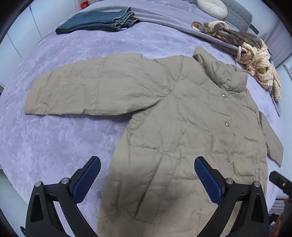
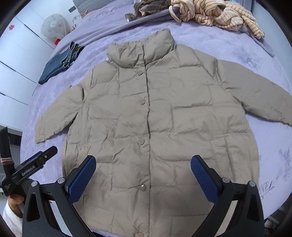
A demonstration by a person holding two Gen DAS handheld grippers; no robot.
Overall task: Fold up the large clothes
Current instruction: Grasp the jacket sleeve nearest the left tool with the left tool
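A beige quilted puffer jacket [image 1: 175, 116] lies flat and front-up on the bed, snapped shut, collar toward the far side, both sleeves spread out. It fills the right wrist view [image 2: 146, 116]. My left gripper [image 1: 147, 179] is open and empty, hovering above the jacket's lower left part, its left finger over bare bedspread. My right gripper [image 2: 143, 177] is open and empty above the jacket's lower front near the snaps. The left gripper's body [image 2: 34, 165] shows at the lower left of the right wrist view.
A lavender bedspread [image 1: 54, 138] covers the bed. Folded blue jeans [image 1: 98, 20] lie at the far left. A heap of striped and brown clothes [image 1: 246, 49] lies at the far right. A round white cushion [image 1: 212, 7] sits at the head. White cupboards [image 2: 14, 60] stand beside the bed.
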